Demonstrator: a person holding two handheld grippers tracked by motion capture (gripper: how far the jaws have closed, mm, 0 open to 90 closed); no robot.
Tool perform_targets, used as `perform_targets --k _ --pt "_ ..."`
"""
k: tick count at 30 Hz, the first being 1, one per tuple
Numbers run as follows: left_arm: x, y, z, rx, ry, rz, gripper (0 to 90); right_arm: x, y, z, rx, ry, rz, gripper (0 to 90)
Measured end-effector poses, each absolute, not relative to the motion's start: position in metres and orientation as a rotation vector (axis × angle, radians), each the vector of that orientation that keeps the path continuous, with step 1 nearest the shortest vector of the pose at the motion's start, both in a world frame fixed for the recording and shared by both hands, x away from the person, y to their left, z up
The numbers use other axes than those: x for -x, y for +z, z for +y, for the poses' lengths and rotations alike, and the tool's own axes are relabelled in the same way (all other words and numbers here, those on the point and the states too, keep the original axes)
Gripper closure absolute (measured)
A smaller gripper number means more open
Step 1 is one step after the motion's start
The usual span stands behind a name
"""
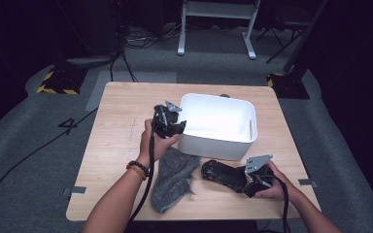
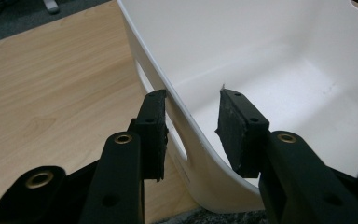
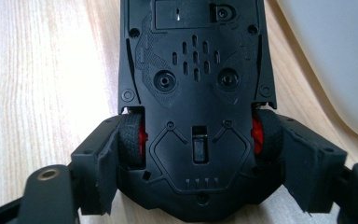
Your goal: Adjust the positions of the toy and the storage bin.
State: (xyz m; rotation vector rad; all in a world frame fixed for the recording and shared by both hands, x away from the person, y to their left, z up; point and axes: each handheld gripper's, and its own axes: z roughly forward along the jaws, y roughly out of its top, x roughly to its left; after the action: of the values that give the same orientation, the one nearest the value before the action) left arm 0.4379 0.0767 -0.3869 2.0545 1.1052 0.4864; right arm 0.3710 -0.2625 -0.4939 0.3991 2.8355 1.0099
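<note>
A white plastic bin (image 1: 213, 144) stands on the wooden table (image 1: 121, 121), empty inside. My left gripper (image 1: 180, 127) is at the bin's left wall (image 2: 186, 112), open. One pad (image 2: 151, 133) sits outside near a handle slot and the other pad (image 2: 233, 133) is inside, apart from the wall. A black toy car (image 1: 221, 174) lies upside down in front of the bin. In the right gripper view its underside (image 3: 196, 70) faces up. My right gripper (image 3: 198, 140) is shut on it, a pad against each rear wheel with red hubs.
A grey knitted cloth (image 1: 175, 177) lies crumpled on the table between the two hands, just below the bin's front left corner. The bin's curved wall (image 3: 335, 56) is close to the car's right side. Cables and a white stand's legs (image 1: 216, 29) are on the floor behind.
</note>
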Motion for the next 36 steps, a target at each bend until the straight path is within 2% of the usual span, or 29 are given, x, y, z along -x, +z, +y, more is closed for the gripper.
perform_targets --k 7,18,24,32,36 --pt "-0.421 -0.387 0.083 -2.068 0.494 1.086 60.0 -0.367 -0.493 -0.261 -0.357 1.004 2.860 24.1" --pt "-0.415 -0.387 0.087 -2.065 0.503 1.067 59.5 -0.363 -0.492 -0.264 -0.330 0.984 2.883 24.1" --pt "-0.410 -0.387 0.087 -2.071 0.492 1.053 56.0 -0.358 -0.491 -0.261 -0.292 0.978 2.902 24.1" --pt "-0.405 -0.378 0.099 -2.000 0.504 0.951 26.0 -0.357 -0.491 -0.259 -0.290 0.965 2.893 23.9" --pt "-0.398 -0.369 0.114 -1.962 0.518 0.907 17.9 -0.356 -0.493 -0.262 -0.329 1.011 2.886 23.7"
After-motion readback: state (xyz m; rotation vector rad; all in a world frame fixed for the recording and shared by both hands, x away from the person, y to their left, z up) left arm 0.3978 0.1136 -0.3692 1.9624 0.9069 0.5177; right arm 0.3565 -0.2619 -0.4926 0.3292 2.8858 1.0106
